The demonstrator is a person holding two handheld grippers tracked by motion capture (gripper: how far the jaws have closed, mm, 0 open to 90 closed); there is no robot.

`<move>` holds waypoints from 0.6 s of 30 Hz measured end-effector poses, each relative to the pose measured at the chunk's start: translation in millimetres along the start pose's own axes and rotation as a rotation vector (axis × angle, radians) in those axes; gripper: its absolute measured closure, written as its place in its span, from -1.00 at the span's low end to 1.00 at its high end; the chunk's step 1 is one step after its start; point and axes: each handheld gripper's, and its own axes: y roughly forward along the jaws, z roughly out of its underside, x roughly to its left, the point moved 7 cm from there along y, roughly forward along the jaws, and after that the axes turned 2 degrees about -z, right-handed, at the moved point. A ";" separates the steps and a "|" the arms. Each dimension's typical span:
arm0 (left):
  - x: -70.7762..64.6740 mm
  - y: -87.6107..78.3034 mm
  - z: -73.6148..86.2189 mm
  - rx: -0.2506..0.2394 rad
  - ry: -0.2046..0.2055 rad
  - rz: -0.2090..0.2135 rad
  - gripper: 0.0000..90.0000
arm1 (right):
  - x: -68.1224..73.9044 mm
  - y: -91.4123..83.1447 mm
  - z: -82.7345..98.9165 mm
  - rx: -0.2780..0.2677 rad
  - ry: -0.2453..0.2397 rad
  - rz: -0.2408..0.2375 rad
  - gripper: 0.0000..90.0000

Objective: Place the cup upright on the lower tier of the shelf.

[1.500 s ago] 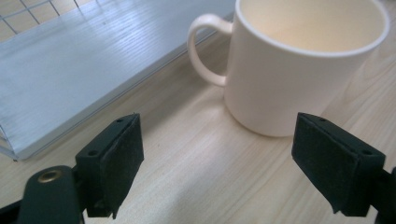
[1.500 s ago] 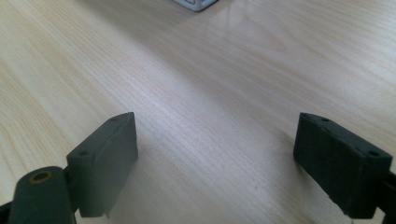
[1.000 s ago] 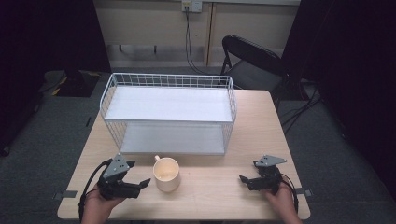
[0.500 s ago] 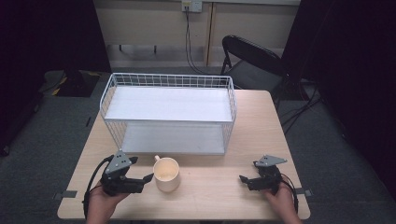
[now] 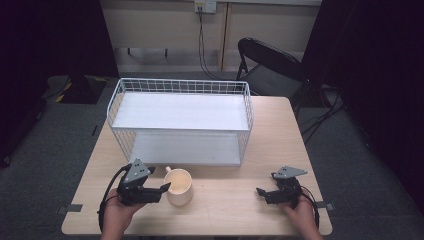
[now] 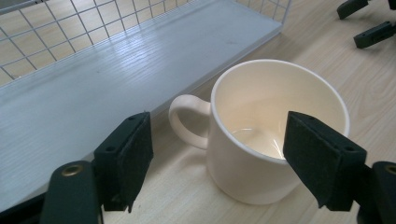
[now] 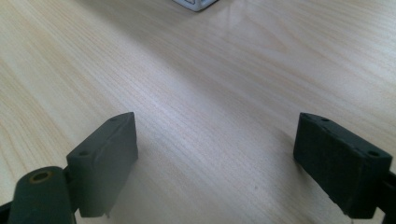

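- Cream ceramic mug (image 5: 179,186) sits lower centre-left of the high view, on the wooden table (image 5: 235,210), just in front of the white wire two-tier rack (image 5: 181,120). Its handle (image 6: 189,119) points back toward the rack's lower shelf (image 6: 93,84).
- Left gripper (image 5: 162,190) is right up against the mug from the left of the frame. In the left gripper view the jaws are spread wide with the mug sitting between them, nearer the right-hand one, and nothing is clamped. That jaw looks to be at or over the rim; I can't tell if it's actually touching.
- Right gripper (image 5: 260,192) is parked at the lower right of the high view, well apart from the mug, jaws wide open over bare tabletop and holding nothing.
- What I'd worry about: the jaws look like they'd meet the mug off-centre, so closing from here could shove it sideways or spin it before both pads bite.
- The handle is on the near-left side, so one pad could land on it rather than the wall. That's a sloppy grip, and the mug could twist out on the lift.
- Glazed ceramic is probably slippery, so a pinch up at the rim might tip it.
- The rack is close behind, so a push could knock the handle into the shelf edge.
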 end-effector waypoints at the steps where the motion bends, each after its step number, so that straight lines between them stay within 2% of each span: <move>1: -0.1 0.6 -0.3 -0.001 -0.007 -0.002 -0.43 | 0.0 0.0 0.0 0.000 0.000 0.000 -0.71; 6: -2.1 5.2 -3.6 -0.019 -0.016 -0.006 -0.32 | 0.0 0.0 0.0 0.000 0.000 0.000 -0.71; 10: -2.0 7.1 -3.5 -0.009 -0.041 0.002 -0.18 | 0.0 0.0 0.0 0.000 0.000 0.000 -0.71; 16: -0.2 10.0 -3.0 0.000 -0.055 -0.012 -0.09 | 0.0 0.0 0.0 0.000 0.000 0.000 -0.71; 18: 1.3 10.8 -2.6 -0.001 -0.053 -0.017 0.01 | 0.0 0.0 0.0 0.000 0.000 0.000 -0.71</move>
